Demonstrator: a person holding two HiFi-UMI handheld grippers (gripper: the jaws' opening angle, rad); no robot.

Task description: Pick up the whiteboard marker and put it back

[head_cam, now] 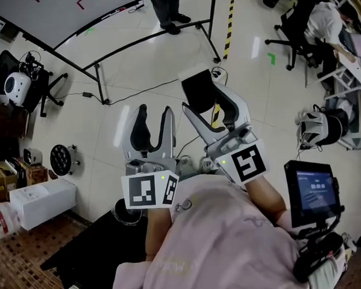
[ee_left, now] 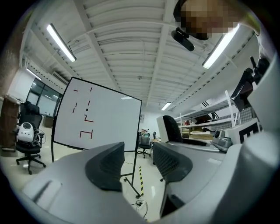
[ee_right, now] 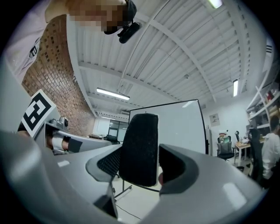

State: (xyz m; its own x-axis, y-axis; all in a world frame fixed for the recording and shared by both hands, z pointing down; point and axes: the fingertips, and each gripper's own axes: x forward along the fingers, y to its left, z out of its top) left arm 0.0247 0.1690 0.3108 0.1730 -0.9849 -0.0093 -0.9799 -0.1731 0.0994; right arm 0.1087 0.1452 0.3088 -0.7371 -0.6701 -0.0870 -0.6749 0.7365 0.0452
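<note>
Steep downward look over a pink fabric shirt (head_cam: 222, 247) to two grey moulded-plastic grippers, held out level above a glossy, pale tiled floor (head_cam: 140, 64). One cube faced with black-and-white square markers on each, two cubes in all.

Left gripper (head_cam: 154, 113): two curved jaws lined with dark, finely ribbed pads, spread apart. In the left gripper view, only floor and room visible in the gap of the left gripper (ee_left: 138, 164).

Right gripper (head_cam: 205, 102): jaws pinching one black block (head_cam: 199, 90), flat and rectangular with rounded corners, a white backing edge showing from above. In the right gripper view, the block (ee_right: 140, 148) matte and felt-like, standing upright between the pads, shaped more like a board eraser than a pen. Whiteboard marker not distinguishable in any view.

Ahead, one large whiteboard (ee_left: 98, 118) on a black tubular frame, smooth white surface carrying a few short red strokes. One yellow-and-black striped tape line (head_cam: 228, 26) on the floor beside the frame.

One black wheeled office chair (head_cam: 292, 35) far right, another (head_cam: 45, 90) far left. One small lit screen (head_cam: 313, 191) on a black handheld rig at the lower right. Rough red-brown brick wall (ee_right: 52, 87) to the left in the right gripper view, under a ribbed white ceiling with long tube lights.
</note>
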